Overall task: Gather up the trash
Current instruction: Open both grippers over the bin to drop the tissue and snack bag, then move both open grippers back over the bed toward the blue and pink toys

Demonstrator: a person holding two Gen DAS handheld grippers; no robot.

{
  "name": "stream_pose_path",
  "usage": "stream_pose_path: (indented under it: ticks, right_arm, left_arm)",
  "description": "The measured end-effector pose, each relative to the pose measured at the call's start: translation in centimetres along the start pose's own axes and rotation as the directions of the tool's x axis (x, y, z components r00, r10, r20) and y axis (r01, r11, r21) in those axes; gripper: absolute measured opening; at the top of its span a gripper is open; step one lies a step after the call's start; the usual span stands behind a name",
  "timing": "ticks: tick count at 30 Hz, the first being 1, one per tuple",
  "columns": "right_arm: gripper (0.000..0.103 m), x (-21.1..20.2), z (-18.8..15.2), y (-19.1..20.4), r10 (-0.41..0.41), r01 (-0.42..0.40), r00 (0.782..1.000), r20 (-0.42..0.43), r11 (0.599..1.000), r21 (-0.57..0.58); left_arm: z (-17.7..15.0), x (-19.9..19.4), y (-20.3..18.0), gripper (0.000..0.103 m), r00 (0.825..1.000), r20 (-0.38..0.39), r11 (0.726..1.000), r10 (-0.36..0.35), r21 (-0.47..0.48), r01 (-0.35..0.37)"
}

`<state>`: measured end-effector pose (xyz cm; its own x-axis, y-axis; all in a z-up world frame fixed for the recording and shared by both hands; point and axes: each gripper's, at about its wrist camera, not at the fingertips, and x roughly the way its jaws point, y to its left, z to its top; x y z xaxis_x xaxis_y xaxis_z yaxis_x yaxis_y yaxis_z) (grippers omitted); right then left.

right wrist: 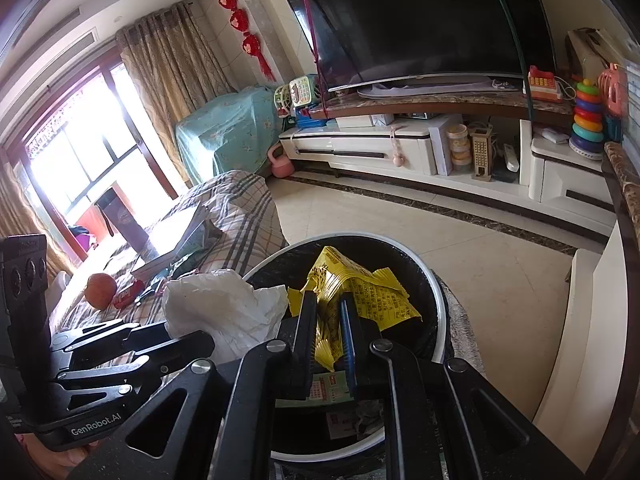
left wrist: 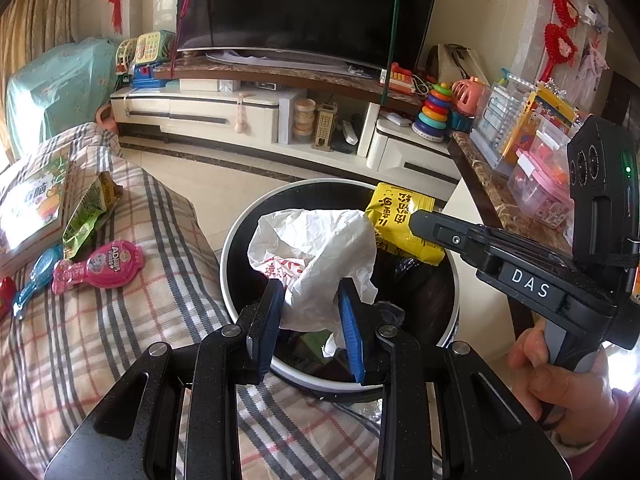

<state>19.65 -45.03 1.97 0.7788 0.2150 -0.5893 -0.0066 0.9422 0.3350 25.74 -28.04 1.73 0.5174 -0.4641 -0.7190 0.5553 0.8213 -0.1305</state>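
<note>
So here's where I'm at: both hands are loaded and parked over the bin (left wrist: 240,236). My left tool (left wrist: 310,322) is clamped on a crumpled white bag (left wrist: 320,256), which sticks up and forward from between the blue pads, hanging right over the middle of the bin's mouth. My right tool (right wrist: 326,328) is pinched shut on a yellow wrapper (right wrist: 360,292), its long side running out ahead of the tool and off to the right, over the far half of the bin. From the left camera I can see the right tool (left wrist: 424,224) coming in from the bin's right side with the wrapper (left wrist: 400,224) at its tip.

The bit that matters for the drop: both pieces are above the opening, not over the rim, as far as I can judge, so letting go should send them straight in. The bag is the fluffier one and I reckon it could catch on the near rim or drift. There's already some paper in the bottom of the bin.

Still left beside the bin on the plaid blanket (left wrist: 120,340): a green packet (left wrist: 86,216) and a pink wrapper (left wrist: 100,266), both on the left hand's side, so that arm is nearer for them.
</note>
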Motion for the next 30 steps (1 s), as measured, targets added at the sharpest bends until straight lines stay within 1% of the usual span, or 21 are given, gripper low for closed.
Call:
stream_pose_path:
  ticks: [2, 4, 7, 10, 11, 13, 14, 15, 16, 18, 19, 20, 21, 22, 23, 24, 27, 30]
  right_arm:
    - [0.011, 0.1, 0.0, 0.0, -0.002, 0.002, 1.000, -0.003, 1.000, 0.000]
    - [0.015, 0.2, 0.1, -0.1, 0.000, 0.000, 1.000, -0.009, 1.000, 0.002]
    - [0.016, 0.5, 0.2, -0.3, 0.018, -0.018, 1.000, -0.024, 1.000, 0.020]
    - [0.017, 0.5, 0.2, -0.3, 0.018, -0.018, 0.999, -0.027, 1.000, 0.023]
    - [0.017, 0.5, 0.2, -0.4, 0.019, -0.018, 0.999, -0.028, 1.000, 0.025]
    - [0.018, 0.4, 0.2, -0.3, 0.021, -0.021, 0.999, -0.029, 0.999, 0.031]
    - [0.022, 0.3, 0.2, -0.3, 0.022, -0.021, 0.999, -0.030, 0.999, 0.034]
    - [0.029, 0.1, 0.1, -0.2, 0.025, -0.024, 0.999, -0.029, 0.999, 0.039]
    - [0.033, -0.1, 0.0, -0.1, 0.029, -0.028, 0.999, -0.027, 0.999, 0.042]
    - [0.055, -0.8, -0.2, 0.5, 0.040, -0.039, 0.999, -0.008, 0.999, 0.037]
    - [0.058, -1.1, -0.2, 0.9, 0.041, -0.041, 0.999, 0.002, 0.999, 0.029]
    - [0.066, -1.5, -0.3, 1.3, 0.042, -0.042, 0.999, 0.010, 0.999, 0.021]
    - [0.077, -1.8, -0.5, 1.9, 0.047, -0.048, 0.999, 0.017, 0.999, 0.014]
    - [0.082, -2.1, -0.7, 2.6, 0.062, -0.062, 0.998, 0.026, 0.998, 0.010]
    - [0.091, -2.3, -0.9, 3.2, 0.081, -0.081, 0.996, 0.033, 0.997, 0.008]
    - [0.093, -2.4, -1.1, 3.8, 0.095, -0.095, 0.995, 0.037, 0.995, 0.004]
    - [0.093, -2.5, -1.6, 5.6, 0.128, -0.128, 0.991, 0.027, 0.992, -0.013]
    - [0.093, -2.4, -2.2, 7.5, 0.165, -0.164, 0.986, 0.014, 0.986, -0.031]
  left_arm:
    - [0.0, 0.0, 0.0, 0.028, 1.000, -0.001, 1.000, -0.002, 0.001, 0.002]
    - [0.0, 0.1, 0.0, 0.030, 1.000, -0.002, 1.000, -0.004, 0.001, 0.004]
    - [0.0, -0.1, 0.0, 0.038, 1.000, -0.001, 1.000, -0.007, -0.003, 0.007]
    - [-0.1, -0.5, 0.2, 0.046, 1.000, 0.004, 1.000, 0.002, -0.005, -0.002]
    - [-0.2, -0.6, 0.3, 0.050, 1.000, 0.005, 1.000, 0.004, -0.008, -0.004]
    - [-0.4, -1.0, 0.6, 0.053, 1.000, 0.010, 1.000, 0.007, -0.014, -0.007]
    - [-0.5, -1.2, 0.8, 0.054, 1.000, 0.010, 1.000, 0.009, -0.017, -0.009]
    - [-0.7, -1.5, 1.0, 0.056, 1.000, 0.013, 1.000, 0.012, -0.021, -0.012]
    - [-0.9, -1.7, 1.2, 0.057, 1.000, 0.017, 1.000, 0.015, -0.024, -0.014]
    - [-1.6, -2.5, 1.8, 0.067, 0.999, 0.026, 0.999, 0.026, -0.042, -0.025]
    - [-2.2, -3.0, 2.4, 0.069, 0.999, 0.033, 0.998, 0.035, -0.060, -0.033]
    - [-2.7, -3.5, 2.8, 0.072, 0.998, 0.041, 0.996, 0.046, -0.075, -0.043]
    - [-3.3, -4.0, 3.3, 0.076, 0.997, 0.051, 0.994, 0.062, -0.090, -0.057]
    - [-3.9, -4.5, 3.8, 0.078, 0.995, 0.060, 0.992, 0.080, -0.103, -0.073]
    - [-4.2, -4.8, 4.1, 0.080, 0.994, 0.064, 0.990, 0.089, -0.113, -0.082]
    - [-4.8, -5.2, 4.6, 0.080, 0.993, 0.068, 0.988, 0.097, -0.128, -0.088]
    - [-6.6, -6.5, 6.6, 0.080, 0.991, 0.066, 0.978, 0.114, -0.185, -0.100]
    - [-8.1, -7.8, 8.6, 0.080, 0.987, 0.066, 0.965, 0.146, -0.230, -0.127]
